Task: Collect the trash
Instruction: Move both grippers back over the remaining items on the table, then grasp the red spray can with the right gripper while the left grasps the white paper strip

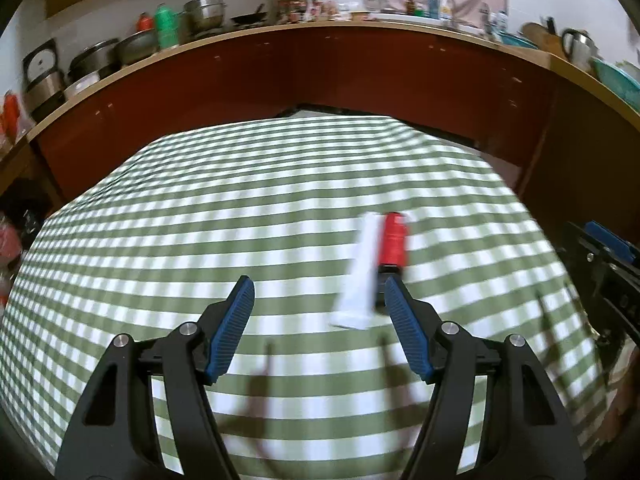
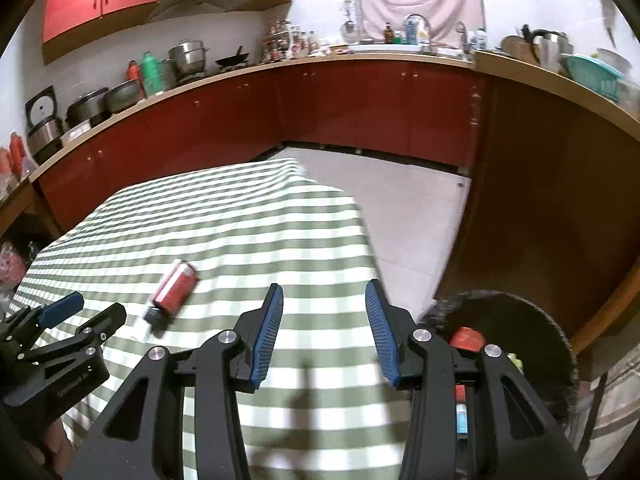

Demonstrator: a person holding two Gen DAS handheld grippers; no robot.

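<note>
A red can [image 1: 393,242] lies on its side on the green-and-white checked tablecloth [image 1: 240,220], with a white tube-like wrapper [image 1: 360,276] lying beside it on its left. My left gripper [image 1: 318,294] is open and empty, hovering just short of them; its right finger is next to the can's dark end. The can also shows in the right wrist view [image 2: 176,286]. My right gripper [image 2: 324,304] is open and empty over the table's right edge. A black bin [image 2: 508,332] with red trash [image 2: 466,338] inside stands at the lower right, partly hidden by the gripper.
Red kitchen cabinets [image 2: 360,108] with a wooden counter wrap around the back and right, loaded with pots [image 2: 188,58] and bottles. Grey tiled floor [image 2: 408,216] lies between table and cabinets. The left gripper's body [image 2: 60,340] shows at the lower left of the right wrist view.
</note>
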